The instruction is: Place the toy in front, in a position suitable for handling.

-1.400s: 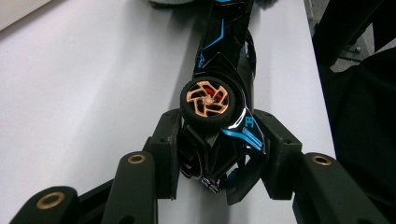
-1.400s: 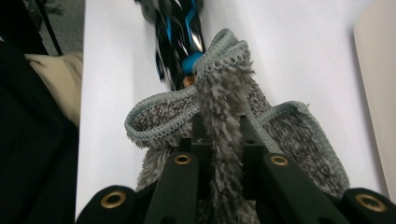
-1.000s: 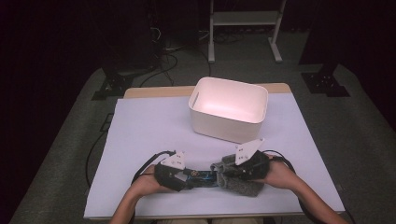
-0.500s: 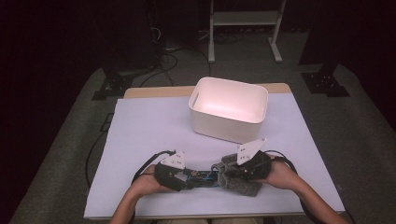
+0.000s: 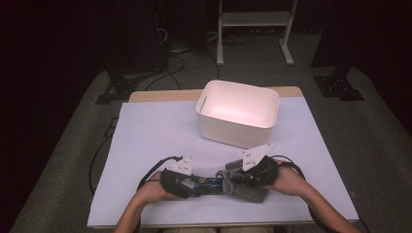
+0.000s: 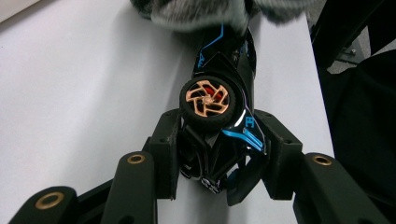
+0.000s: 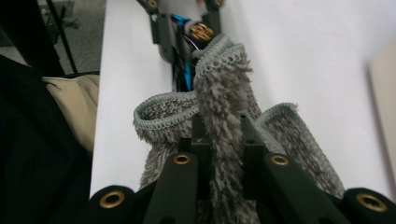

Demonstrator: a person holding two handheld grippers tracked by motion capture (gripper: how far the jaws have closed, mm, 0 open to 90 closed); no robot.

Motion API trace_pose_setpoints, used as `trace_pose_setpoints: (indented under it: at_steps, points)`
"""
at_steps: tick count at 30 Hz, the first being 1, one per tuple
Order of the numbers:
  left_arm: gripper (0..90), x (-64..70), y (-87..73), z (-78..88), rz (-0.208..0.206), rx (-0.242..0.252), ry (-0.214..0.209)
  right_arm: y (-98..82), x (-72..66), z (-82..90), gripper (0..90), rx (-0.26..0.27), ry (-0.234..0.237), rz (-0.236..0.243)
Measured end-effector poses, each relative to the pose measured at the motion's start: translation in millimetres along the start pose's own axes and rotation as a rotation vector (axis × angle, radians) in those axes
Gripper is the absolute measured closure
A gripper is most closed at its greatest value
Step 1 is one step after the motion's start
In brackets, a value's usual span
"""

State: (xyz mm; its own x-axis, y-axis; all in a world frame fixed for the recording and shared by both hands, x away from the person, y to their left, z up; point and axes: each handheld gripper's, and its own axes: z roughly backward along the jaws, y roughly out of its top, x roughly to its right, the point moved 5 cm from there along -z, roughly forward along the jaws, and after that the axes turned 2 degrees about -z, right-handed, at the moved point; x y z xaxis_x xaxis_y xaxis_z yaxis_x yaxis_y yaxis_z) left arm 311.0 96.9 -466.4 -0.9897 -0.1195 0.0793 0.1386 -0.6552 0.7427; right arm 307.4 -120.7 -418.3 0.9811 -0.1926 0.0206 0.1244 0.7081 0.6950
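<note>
The toy car's (image 6: 219, 116) front end is buried under the grey cloth (image 6: 201, 11), itself cut off by the top edge. Near the white bin (image 5: 238, 114), the car (image 5: 209, 183) looks perhaps too small to read.

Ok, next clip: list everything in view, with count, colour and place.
toy car: one, black with blue trim and copper wheels, near table edge, between the left gripper's fingers
cloth: one, grey and fluffy, draped over the car's far end
bin: one, white, far centre of table
table: one, white top
stand: one, pale, on floor behind
left gripper: black, clamps the car
right gripper: black, pinches the cloth
</note>
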Motion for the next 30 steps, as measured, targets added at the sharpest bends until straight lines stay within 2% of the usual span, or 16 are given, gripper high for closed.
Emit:
trace_pose_setpoints:
  at_steps: [1,7,12,14,17,20,21,22,23,24,25,27,28,30]
  points:
    - [55.4,0.0,0.1,-0.1,0.002,0.001,0.000,-4.0,2.4,3.0,80.5,0.006,0.001,-0.022]
    - [54.7,-1.2,2.6,0.4,0.032,-0.008,-0.016,-2.8,0.5,-4.8,80.6,0.014,0.043,-0.026]
    - [51.5,-1.6,10.0,-0.1,0.043,0.008,-0.031,-4.0,-0.7,-4.4,80.7,0.018,0.049,-0.035]
    - [50.7,-1.3,13.9,-2.9,0.047,0.001,-0.033,-4.1,-1.4,-4.4,80.6,0.019,0.047,-0.037]
    - [48.4,-1.0,18.4,-9.6,0.046,-0.036,-0.026,-4.6,-3.0,-4.0,80.7,0.021,0.042,-0.040]
    - [39.0,-3.6,22.2,-16.2,0.089,-0.060,-0.009,-5.6,-2.7,-4.0,80.6,0.032,0.041,-0.034]
    - [34.4,-4.9,23.0,-18.2,0.111,-0.068,-0.014,-5.8,-2.7,-3.9,80.6,0.036,0.040,-0.041]
    - [34.0,-4.9,23.5,-20.2,0.115,-0.066,-0.021,-6.2,-1.6,-4.1,80.6,0.044,0.041,-0.042]
    - [42.1,-3.5,23.7,-22.2,0.105,-0.073,-0.033,-6.5,-1.1,-4.0,80.6,0.050,0.046,-0.050]
    - [42.1,-1.9,23.9,-23.7,0.090,-0.074,-0.044,-6.9,-0.7,-3.8,80.6,0.054,0.050,-0.060]
    - [49.8,1.1,25.0,-25.6,0.065,-0.069,-0.048,-7.0,0.1,-3.9,80.6,0.060,0.054,-0.062]
    - [51.6,2.3,26.7,-25.4,0.053,-0.081,-0.054,-7.0,2.6,-3.6,80.6,0.067,0.061,-0.067]
    - [53.1,3.1,29.0,-23.8,0.024,-0.064,-0.053,-6.8,3.5,-3.3,80.6,0.067,0.057,-0.064]
    - [59.0,3.3,36.0,-18.0,0.023,-0.021,-0.073,-4.8,8.6,-1.2,80.6,0.053,0.040,-0.062]
